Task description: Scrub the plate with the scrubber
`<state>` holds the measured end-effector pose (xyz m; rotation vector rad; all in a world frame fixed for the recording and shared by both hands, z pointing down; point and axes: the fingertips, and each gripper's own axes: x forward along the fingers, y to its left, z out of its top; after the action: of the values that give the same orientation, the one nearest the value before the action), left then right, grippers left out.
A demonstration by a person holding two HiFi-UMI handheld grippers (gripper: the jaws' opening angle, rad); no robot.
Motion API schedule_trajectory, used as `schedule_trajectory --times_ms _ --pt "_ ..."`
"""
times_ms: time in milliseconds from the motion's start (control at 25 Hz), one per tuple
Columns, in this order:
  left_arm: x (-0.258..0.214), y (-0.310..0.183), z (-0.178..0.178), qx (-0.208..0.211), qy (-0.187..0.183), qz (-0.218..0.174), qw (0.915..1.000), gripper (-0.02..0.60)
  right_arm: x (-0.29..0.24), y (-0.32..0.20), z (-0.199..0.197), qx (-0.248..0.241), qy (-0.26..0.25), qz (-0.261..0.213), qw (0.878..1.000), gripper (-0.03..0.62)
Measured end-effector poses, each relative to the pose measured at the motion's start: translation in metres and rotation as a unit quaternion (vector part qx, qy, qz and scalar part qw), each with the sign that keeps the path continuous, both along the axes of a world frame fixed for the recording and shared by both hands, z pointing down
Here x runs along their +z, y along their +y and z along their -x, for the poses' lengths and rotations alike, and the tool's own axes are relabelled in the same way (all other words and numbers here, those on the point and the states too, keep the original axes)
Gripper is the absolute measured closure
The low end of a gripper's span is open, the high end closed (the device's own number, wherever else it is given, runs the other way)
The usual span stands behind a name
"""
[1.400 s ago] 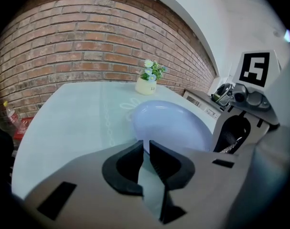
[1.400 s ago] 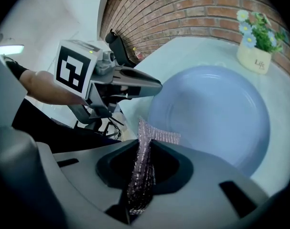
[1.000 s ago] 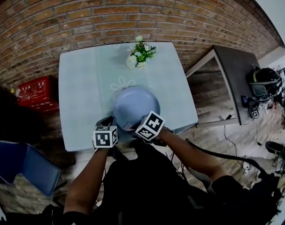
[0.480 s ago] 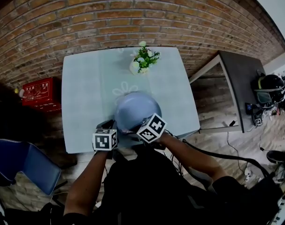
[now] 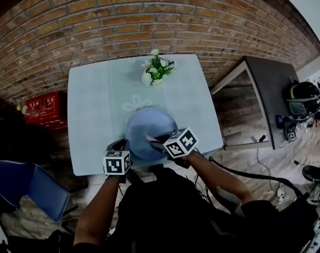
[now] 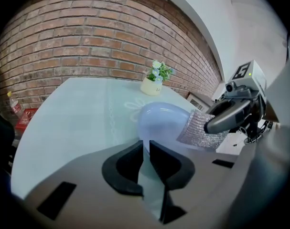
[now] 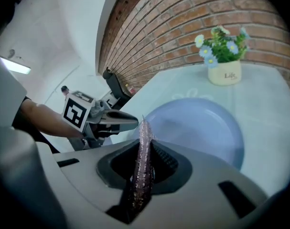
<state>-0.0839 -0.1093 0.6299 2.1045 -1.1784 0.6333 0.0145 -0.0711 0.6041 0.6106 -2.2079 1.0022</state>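
Note:
A pale blue plate [image 5: 149, 123] lies near the front edge of the light table [image 5: 91, 109]. My left gripper [image 5: 123, 144] is shut on the plate's near left rim; in the left gripper view the rim [image 6: 145, 128] runs between the closed jaws. A silver mesh scrubber [image 6: 202, 130] is clamped in my right gripper [image 5: 157, 141], over the plate's near right part. In the right gripper view the scrubber [image 7: 144, 161] stands edge-on between the jaws, with the plate [image 7: 202, 128] just beyond. Whether the scrubber touches the plate I cannot tell.
A small white pot of flowers [image 5: 155, 70] stands at the table's far side by the brick wall. A red box [image 5: 41, 107] sits on the floor at left, a blue chair [image 5: 28, 188] lower left, a dark side table [image 5: 265, 88] at right.
My right gripper has shifted a little to the right with the scrubber, which now shows over the plate's near edge. The left gripper stays on the rim.

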Motion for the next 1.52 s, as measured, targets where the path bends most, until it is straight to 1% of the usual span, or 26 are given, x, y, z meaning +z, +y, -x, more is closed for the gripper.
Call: schedule_trajectory --times_ms 120,240,400,520,640,800,920,1080,1160,1320,1520 --pt "0.003 0.003 -0.004 0.006 -0.003 0.004 1.0000 0.534 -0.004 -0.019 -0.017 0.049 0.017 -0.040 0.998 0.523" --pt "0.005 0.004 -0.006 0.004 0.003 0.005 1.0000 0.534 -0.005 -0.037 -0.036 0.098 0.040 -0.078 0.991 0.523" --pt "0.005 0.003 -0.006 0.004 -0.001 0.004 1.0000 0.534 -0.010 -0.059 -0.062 0.167 0.068 -0.095 0.979 0.523" --pt "0.005 0.004 -0.008 0.003 -0.008 0.004 1.0000 0.534 -0.010 -0.071 -0.076 0.199 0.084 -0.105 0.971 0.523" --pt "0.004 0.003 -0.009 0.006 -0.014 0.008 0.9999 0.534 -0.008 -0.079 -0.081 0.210 0.103 -0.121 0.965 0.523" --pt "0.005 0.004 -0.010 0.007 -0.019 0.011 0.9997 0.534 0.004 -0.085 -0.087 0.229 0.126 -0.122 0.958 0.523" --pt "0.004 0.005 -0.011 0.010 -0.023 0.012 0.9996 0.535 0.010 -0.090 -0.086 0.223 0.145 -0.129 0.955 0.525" --pt "0.005 0.003 -0.010 0.019 -0.035 0.013 0.9991 0.535 0.018 -0.099 -0.076 0.218 0.136 -0.130 0.957 0.526" --pt "0.005 0.003 -0.011 0.017 -0.033 0.013 0.9992 0.537 0.020 -0.102 -0.071 0.219 0.128 -0.127 0.959 0.526" --pt "0.003 0.003 -0.010 0.007 -0.029 0.018 0.9994 0.537 0.023 -0.108 -0.065 0.211 0.128 -0.132 0.960 0.526" --pt "0.004 0.003 -0.011 0.012 -0.039 0.019 0.9990 0.538 0.022 -0.114 -0.055 0.207 0.120 -0.121 0.963 0.526"
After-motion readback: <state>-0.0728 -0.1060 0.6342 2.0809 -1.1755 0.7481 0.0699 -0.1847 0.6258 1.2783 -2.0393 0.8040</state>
